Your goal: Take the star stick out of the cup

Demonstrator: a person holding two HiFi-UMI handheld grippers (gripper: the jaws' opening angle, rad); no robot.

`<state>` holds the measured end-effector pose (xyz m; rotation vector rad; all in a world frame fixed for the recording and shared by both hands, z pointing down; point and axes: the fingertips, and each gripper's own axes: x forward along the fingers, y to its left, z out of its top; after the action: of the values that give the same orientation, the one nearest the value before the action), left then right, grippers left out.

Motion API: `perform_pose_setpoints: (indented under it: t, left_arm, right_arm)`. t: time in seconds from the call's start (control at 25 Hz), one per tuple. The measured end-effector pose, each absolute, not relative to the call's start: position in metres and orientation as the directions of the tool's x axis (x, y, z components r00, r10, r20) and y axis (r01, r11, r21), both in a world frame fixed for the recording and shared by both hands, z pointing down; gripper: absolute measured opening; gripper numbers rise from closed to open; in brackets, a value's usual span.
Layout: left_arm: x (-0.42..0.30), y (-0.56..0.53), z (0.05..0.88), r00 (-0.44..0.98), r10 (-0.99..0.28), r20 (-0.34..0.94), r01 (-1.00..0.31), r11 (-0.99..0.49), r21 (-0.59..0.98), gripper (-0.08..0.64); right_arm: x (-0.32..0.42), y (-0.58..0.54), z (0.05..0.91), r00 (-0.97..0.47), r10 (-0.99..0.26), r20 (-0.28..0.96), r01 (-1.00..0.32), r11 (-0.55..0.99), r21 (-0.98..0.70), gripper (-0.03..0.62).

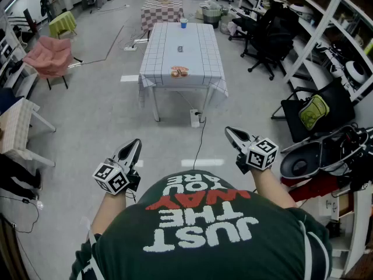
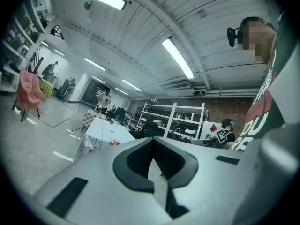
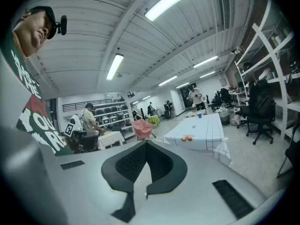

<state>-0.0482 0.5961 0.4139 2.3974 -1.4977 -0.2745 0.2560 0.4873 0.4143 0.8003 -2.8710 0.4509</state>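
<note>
Left gripper view shows the left gripper (image 2: pixel 153 140) with its jaws pressed tip to tip and nothing between them; the right gripper view shows the right gripper (image 3: pixel 146 143) drawn together in the same way, likewise empty. Seen from the head view, both tools are held low and close in front of the person's torso (image 1: pixel 204 241), noses pointed ahead, a carrying posture by the look of it, since nothing lies within reach to be gripped. A stretch of grey floor (image 1: pixel 105 115) and a trailing black cable (image 1: pixel 201 142) separate the person from the white checked table (image 1: pixel 180 39), which stands well apart down the room. The blue cup (image 1: pixel 183 23) sits upright at the table's far end, near the middle of that edge, while a small orange object (image 1: pixel 179 71) lies near the close end; the cup is too small here for the star stick to be made out, though it would be expected inside. Judged from this, the task has not begun: the person must first walk to the table, and one gripper will need to open before it can close on the stick, the other perhaps steadying the cup so that it does not tip. Shelving (image 1: pixel 326 34) and black office chairs (image 1: pixel 271 39) line the right of the room; a pink chair (image 1: pixel 51 56) stands at the left.
</note>
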Motion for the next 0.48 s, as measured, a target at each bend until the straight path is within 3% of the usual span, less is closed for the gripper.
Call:
perform_pose_setpoints:
  t: [0.48]
  left_arm:
    - [-0.019, 0.578, 0.414, 0.439, -0.898, 0.003, -0.841, -0.41, 0.354, 0.008]
  right_arm:
    - [0.276, 0.475, 0.411, -0.865, -0.464, 0.192, -0.5, 0.829, -0.251, 0.032]
